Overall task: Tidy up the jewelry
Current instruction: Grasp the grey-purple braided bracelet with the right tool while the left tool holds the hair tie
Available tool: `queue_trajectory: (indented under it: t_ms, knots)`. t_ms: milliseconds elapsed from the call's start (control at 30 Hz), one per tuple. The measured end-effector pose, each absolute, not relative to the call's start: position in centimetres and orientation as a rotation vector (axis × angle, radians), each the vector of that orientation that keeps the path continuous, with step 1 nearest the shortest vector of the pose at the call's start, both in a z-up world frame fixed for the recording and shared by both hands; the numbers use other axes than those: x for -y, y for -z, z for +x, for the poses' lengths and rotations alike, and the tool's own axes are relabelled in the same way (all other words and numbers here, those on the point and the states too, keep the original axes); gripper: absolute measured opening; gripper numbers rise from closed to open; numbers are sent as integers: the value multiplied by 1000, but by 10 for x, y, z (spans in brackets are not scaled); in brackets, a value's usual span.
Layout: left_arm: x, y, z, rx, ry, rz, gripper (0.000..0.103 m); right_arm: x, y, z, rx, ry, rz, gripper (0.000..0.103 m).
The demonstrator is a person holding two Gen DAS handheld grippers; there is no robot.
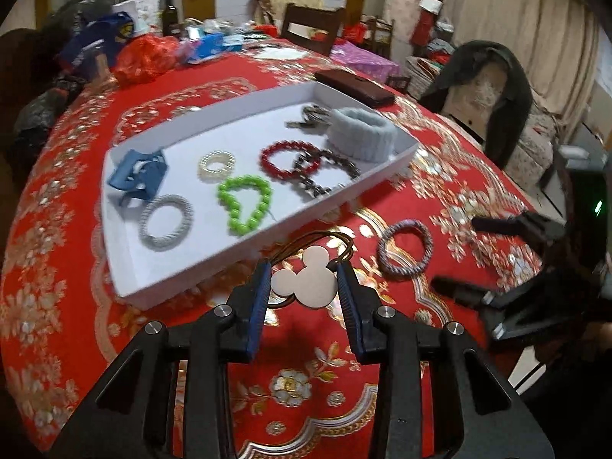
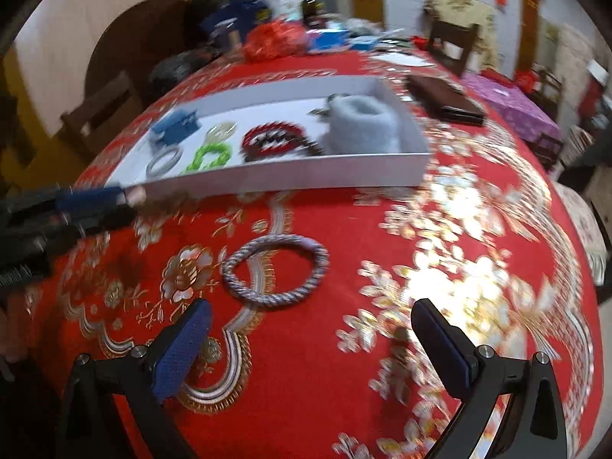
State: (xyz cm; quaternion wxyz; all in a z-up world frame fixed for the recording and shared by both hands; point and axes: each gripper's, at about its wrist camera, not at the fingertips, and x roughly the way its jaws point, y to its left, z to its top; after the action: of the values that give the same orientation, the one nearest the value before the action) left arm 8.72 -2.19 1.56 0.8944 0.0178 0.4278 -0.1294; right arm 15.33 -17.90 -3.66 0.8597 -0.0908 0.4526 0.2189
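Note:
My left gripper is shut on a white mouse-head charm with brown cords, held just above the red cloth near the front wall of the white tray. The tray holds a green bead bracelet, a red bead bracelet, a pearl ring band, a grey coil band, a blue clip and a grey fuzzy cuff. A purple-grey twisted band lies on the cloth ahead of my open, empty right gripper. That band also shows in the left wrist view.
A dark brown case lies behind the tray. The far table edge holds a red bag, blue boxes and a bottle. Chairs stand around the round table. The right gripper shows at the right of the left wrist view.

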Motion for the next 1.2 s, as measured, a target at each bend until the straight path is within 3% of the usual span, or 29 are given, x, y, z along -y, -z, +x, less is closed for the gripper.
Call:
queue_trajectory:
  t_ms: [233, 300, 367, 533, 867, 1200]
  knots:
    - [4, -23, 93, -890, 225, -38, 34, 190, 24, 172, -893, -399, -73, 102]
    - [1, -20, 95, -907, 222, -58, 34, 190, 26, 177, -902, -365, -94, 89]
    - [2, -18, 96, -924, 219, -62, 34, 188, 32, 183, -940, -382, -95, 57]
    - [5, -15, 95, -932, 222, -51, 34, 177, 37, 182, -938, -388, -192, 50]
    - [6, -12, 95, -939, 215, -38, 34, 173, 37, 171, -915, -420, -226, 11]
    - [6, -11, 94, -941, 218, -38, 34, 193, 9, 155, -849, -406, -106, 9]
